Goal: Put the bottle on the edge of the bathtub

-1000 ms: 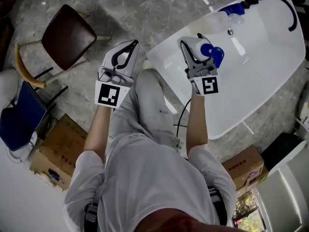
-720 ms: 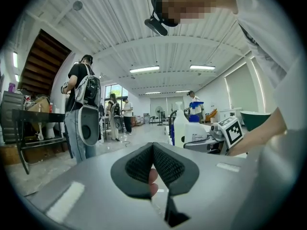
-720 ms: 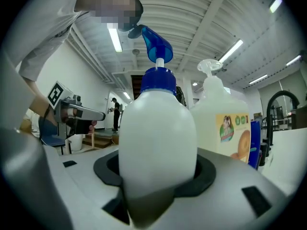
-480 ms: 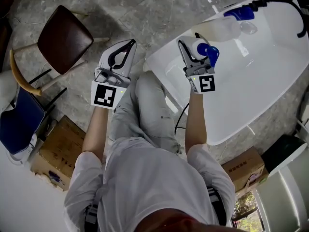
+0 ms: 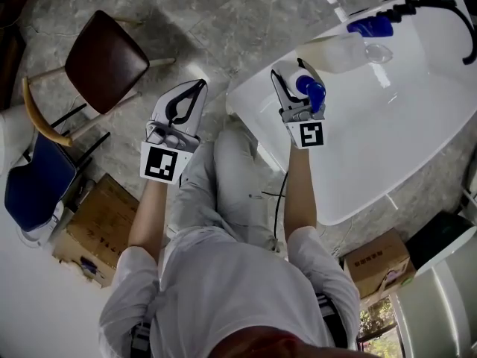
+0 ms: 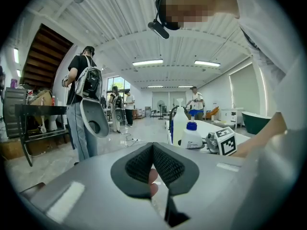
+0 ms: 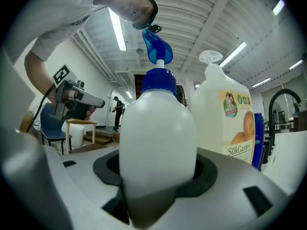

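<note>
Your right gripper [image 5: 297, 77] has carried the bottle [image 5: 307, 88] further along the bathtub [image 5: 257, 80] toward its far left corner, so it is now sitting much closer to the larger bottle [image 5: 337, 52] that is standing on that far edge. Your left gripper [image 6: 153, 146] has drifted slightly back, and it is hanging over the floor between the brown chair [image 5: 104, 54] and the tub's left end, with its jaws pressed together on nothing.

You are gripping the white body of the bottle between the right jaws, which are spread fairly wide around it; its blue pump is pointing up and the bottle is standing upright. In the right gripper view it is sitting just beside the larger bottle, apart from it rather than touching. From the left gripper view its base seems to be level with the tub's edge, but no view is showing whether it is already resting there or hovering just above.

That shift is putting the bottle over the spot where it belongs, so the carrying looks almost done. You are probably reaching the point of lowering it, and then letting go. Watch the larger bottle as you are easing down, since a sideways nudge could knock it into the tub, and keep the base fully on the edge, not overhanging
</note>
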A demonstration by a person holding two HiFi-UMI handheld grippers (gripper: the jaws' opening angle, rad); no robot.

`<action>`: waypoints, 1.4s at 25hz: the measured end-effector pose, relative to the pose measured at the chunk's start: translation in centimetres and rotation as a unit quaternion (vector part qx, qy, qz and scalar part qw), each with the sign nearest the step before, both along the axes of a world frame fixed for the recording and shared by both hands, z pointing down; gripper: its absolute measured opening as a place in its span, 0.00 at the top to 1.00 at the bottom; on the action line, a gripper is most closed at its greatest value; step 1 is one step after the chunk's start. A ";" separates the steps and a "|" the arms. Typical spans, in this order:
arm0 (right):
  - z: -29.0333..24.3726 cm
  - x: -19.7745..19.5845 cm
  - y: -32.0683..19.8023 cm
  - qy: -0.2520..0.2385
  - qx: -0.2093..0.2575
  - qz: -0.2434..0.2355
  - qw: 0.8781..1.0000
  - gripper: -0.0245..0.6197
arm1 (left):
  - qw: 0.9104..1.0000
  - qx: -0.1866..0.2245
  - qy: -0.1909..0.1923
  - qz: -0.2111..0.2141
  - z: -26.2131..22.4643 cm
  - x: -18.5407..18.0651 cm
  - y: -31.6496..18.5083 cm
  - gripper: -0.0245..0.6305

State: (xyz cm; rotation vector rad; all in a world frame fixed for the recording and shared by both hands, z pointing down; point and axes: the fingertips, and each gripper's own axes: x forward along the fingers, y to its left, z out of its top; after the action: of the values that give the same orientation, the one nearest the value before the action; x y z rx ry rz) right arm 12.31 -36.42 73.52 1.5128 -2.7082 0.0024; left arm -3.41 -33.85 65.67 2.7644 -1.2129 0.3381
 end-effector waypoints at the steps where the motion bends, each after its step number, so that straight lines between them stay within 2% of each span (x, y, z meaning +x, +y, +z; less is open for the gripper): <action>1: 0.0 -0.1 -0.1 0.001 -0.003 0.000 1.000 0.56 | 1.000 -0.004 0.001 0.002 -0.1 0.1 0.2 0.96; 4: 0.1 0.0 -0.1 0.005 -0.022 0.007 1.000 0.44 | 1.000 -0.019 -0.002 0.012 -0.5 0.6 1.0 0.96; 10: 0.3 0.3 0.4 0.012 -0.055 0.015 0.998 0.39 | 0.999 -0.039 -0.009 0.014 -1.7 0.6 2.1 0.96; 17: -1.7 1.9 1.8 0.016 -0.075 0.037 0.996 0.39 | 0.998 -0.053 -0.016 0.022 -4.1 0.9 3.6 0.96; 21: -4.8 1.7 2.2 -0.006 -0.072 0.037 0.997 0.39 | 0.998 -0.048 -0.015 0.027 -6.3 1.6 4.0 0.96; 26: -9.1 1.2 3.2 0.003 -0.068 0.024 0.997 0.40 | 0.999 -0.034 -0.013 0.032 -10.6 1.8 4.4 0.96; 35: -20.0 -0.4 5.9 -0.005 -0.048 0.011 0.999 0.42 | 0.999 0.017 0.001 0.036 -19.6 1.1 6.0 0.96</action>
State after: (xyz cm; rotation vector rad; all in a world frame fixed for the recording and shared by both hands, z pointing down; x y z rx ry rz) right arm 11.93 -30.52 53.48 1.5202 -2.6567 0.1398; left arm -2.27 -27.84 46.11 2.8422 -1.1304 0.3248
